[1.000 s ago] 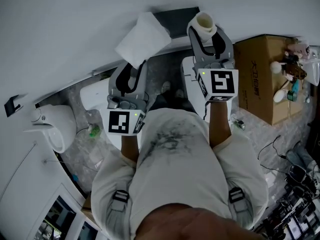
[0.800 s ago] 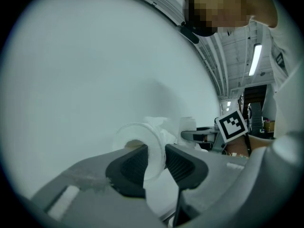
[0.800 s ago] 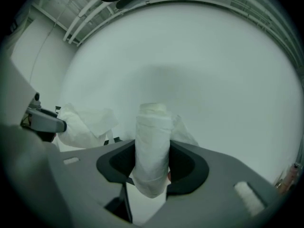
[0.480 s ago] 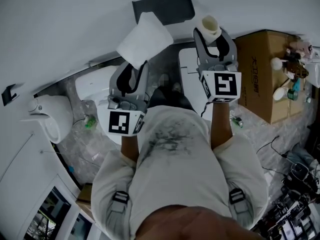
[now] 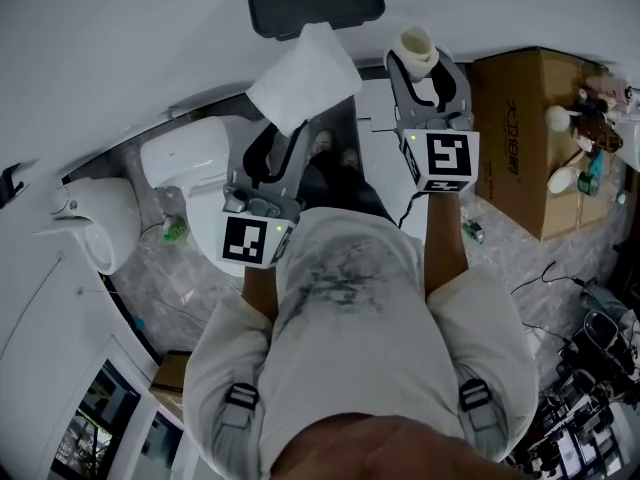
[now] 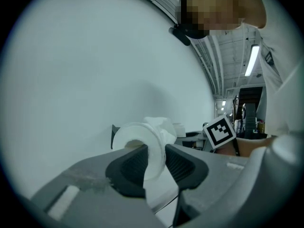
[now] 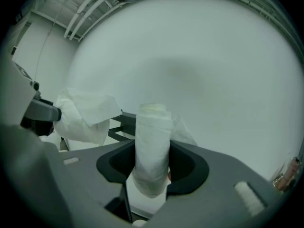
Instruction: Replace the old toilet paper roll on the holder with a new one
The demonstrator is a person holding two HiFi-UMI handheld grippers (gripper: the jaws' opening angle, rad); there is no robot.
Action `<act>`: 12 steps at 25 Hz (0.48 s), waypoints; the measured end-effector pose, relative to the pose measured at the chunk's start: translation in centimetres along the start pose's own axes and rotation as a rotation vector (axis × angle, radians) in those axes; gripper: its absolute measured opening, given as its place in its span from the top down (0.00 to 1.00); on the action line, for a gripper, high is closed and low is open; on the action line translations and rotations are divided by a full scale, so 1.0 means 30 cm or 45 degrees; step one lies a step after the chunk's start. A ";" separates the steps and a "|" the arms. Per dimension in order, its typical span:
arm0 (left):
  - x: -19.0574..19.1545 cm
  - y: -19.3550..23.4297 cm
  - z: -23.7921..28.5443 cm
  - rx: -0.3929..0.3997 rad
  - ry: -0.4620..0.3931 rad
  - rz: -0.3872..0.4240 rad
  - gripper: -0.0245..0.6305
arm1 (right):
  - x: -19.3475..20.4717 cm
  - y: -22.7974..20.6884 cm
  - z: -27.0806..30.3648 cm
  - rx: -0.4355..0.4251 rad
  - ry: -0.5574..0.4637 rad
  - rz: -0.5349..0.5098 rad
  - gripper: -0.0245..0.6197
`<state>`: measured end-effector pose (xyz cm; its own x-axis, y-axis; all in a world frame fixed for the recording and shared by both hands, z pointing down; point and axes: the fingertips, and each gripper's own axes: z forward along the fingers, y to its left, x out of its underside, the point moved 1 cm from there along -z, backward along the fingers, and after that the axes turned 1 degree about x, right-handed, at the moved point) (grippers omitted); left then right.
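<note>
Head view is where I get the room: dark holder (image 5: 315,3) on the white wall at 12 o'clock, toilet (image 5: 185,158) at 9, cardboard box (image 5: 530,138) at 3, grey marbled floor (image 5: 160,268). Up close, my left tongs (image 6: 156,163) are partly closed, pinching the wall of the fat white new roll (image 6: 137,137), loose sheet flopping. My right tongs (image 7: 152,172) squeeze the old roll (image 7: 153,141), a skinny tube with a few wraps. Both rolls sit just below the holder.

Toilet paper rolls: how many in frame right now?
2. A fuller roll is clamped in the left hand-held gripper. A thin, nearly spent roll is clamped in the right hand-held gripper. Others may be out of sight.
</note>
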<state>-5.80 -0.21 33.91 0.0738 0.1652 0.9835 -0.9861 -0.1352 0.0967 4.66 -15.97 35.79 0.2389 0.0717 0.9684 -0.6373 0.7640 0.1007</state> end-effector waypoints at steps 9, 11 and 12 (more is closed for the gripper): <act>0.106 -0.022 0.077 0.074 0.054 -0.010 0.77 | 0.113 -0.002 0.070 -0.020 0.061 -0.091 0.67; 0.130 -0.026 0.088 0.089 0.068 -0.013 0.77 | 0.134 -0.004 0.088 -0.021 0.076 -0.120 0.67; 0.142 -0.027 0.093 0.095 0.073 -0.016 0.77 | 0.146 -0.005 0.098 -0.020 0.085 -0.140 0.67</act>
<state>-4.27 -2.13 38.46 0.0753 0.2229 0.9719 -0.9712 -0.2046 0.1222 3.67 -17.65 40.69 0.3552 0.0287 0.9343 -0.5932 0.7794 0.2016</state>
